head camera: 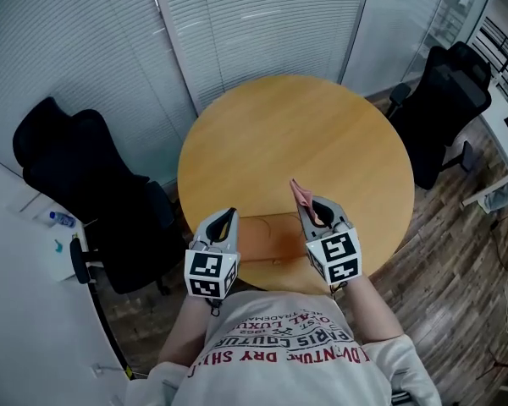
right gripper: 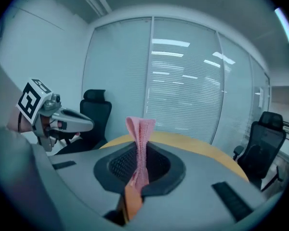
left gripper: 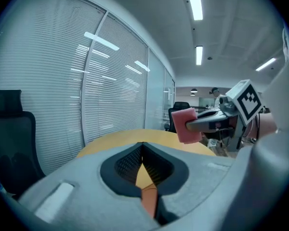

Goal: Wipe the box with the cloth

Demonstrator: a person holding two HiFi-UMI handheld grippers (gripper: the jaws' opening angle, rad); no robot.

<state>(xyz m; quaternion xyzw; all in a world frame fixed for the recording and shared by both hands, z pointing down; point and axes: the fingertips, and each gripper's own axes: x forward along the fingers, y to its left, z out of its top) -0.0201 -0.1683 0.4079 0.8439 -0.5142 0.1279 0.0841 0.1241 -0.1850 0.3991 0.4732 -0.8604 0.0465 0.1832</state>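
Note:
A flat orange-brown box (head camera: 271,238) lies on the round wooden table (head camera: 322,134) near its front edge, between my two grippers. My right gripper (head camera: 309,203) is shut on a pink cloth (head camera: 300,194), which sticks up past its tips, just over the box's right end. In the right gripper view the cloth (right gripper: 140,141) is pinched upright in the gripper (right gripper: 142,148), with the box (right gripper: 131,198) below. My left gripper (head camera: 229,215) hovers at the box's left end, shut and empty. In its own view, this gripper (left gripper: 142,146) shows the box (left gripper: 149,198) underneath and the cloth (left gripper: 187,125) at right.
A black office chair (head camera: 76,167) stands left of the table and another (head camera: 449,91) at the far right. Blinds and glass walls close off the back. A white desk with a small bottle (head camera: 61,219) is at the left. The person's torso is against the table's front edge.

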